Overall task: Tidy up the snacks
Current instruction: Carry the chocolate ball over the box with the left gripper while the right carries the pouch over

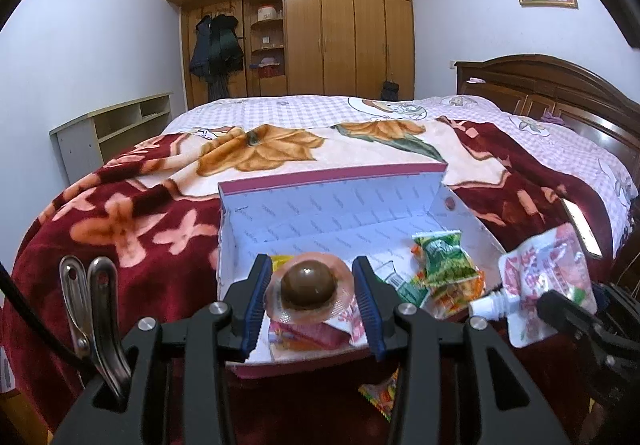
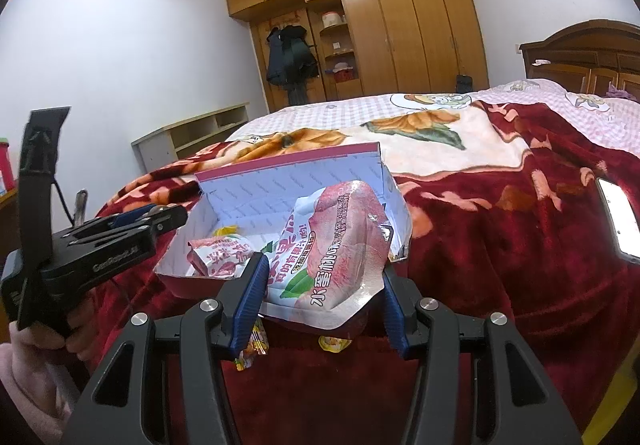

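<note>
With our left claw gripping the egg pack and our right claw gripping the peach pouch, we lower both gently inside the box on the bed.

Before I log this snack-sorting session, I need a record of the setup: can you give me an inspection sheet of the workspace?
Surface: dark red floral plush blanket over a bed.
Job's things: open white cardboard box with pink rim holding a green snack packet and other wrappers; round brown jelly cup; pink spouted peach drink pouch.
Clutter: orange-yellow wrapper on the blanket in front of the box; lit phone at the right.
Grippers: left gripper shut on the cup; right gripper shut on the pouch.
Cables: black cable beside a metal clip.
Surroundings: wooden wardrobe, low open shelf unit, wooden headboard.
</note>
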Demonstrator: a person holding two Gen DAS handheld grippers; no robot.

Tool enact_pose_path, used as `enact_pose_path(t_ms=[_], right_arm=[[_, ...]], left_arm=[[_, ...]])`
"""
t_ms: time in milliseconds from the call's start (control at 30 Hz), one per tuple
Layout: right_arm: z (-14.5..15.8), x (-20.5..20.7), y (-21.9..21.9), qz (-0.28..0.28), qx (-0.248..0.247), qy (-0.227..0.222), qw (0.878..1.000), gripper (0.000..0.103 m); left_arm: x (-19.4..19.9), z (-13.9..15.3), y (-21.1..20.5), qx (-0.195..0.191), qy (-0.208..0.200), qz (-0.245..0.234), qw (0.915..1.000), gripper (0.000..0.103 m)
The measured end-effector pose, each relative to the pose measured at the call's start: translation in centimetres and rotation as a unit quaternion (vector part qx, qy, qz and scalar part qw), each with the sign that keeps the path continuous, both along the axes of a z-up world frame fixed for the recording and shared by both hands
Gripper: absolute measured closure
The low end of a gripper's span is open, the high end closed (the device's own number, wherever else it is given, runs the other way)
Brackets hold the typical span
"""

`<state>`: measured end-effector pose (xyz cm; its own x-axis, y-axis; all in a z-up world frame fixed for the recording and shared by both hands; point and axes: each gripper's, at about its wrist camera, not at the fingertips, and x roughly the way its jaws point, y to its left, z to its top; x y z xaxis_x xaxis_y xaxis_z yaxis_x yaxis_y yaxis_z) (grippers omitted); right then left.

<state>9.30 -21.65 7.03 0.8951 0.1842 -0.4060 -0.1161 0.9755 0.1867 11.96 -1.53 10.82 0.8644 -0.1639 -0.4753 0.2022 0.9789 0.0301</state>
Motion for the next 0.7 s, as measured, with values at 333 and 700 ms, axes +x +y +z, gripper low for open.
enact_pose_path(t_ms=[333, 700], right_arm=[[0.8, 1.0, -1.2, -0.009, 0.006, -0.004, 1.0, 0.049], [1.0, 1.9, -1.8, -0.015, 0.006, -0.002, 1.0, 0.049]], left_arm=[[2.6, 0.0, 0.1, 0.008, 0.007, 0.004, 0.9999, 0.06], [5.2, -0.3, 0.0, 0.003, 0.016, 0.008, 0.9998, 0.06]])
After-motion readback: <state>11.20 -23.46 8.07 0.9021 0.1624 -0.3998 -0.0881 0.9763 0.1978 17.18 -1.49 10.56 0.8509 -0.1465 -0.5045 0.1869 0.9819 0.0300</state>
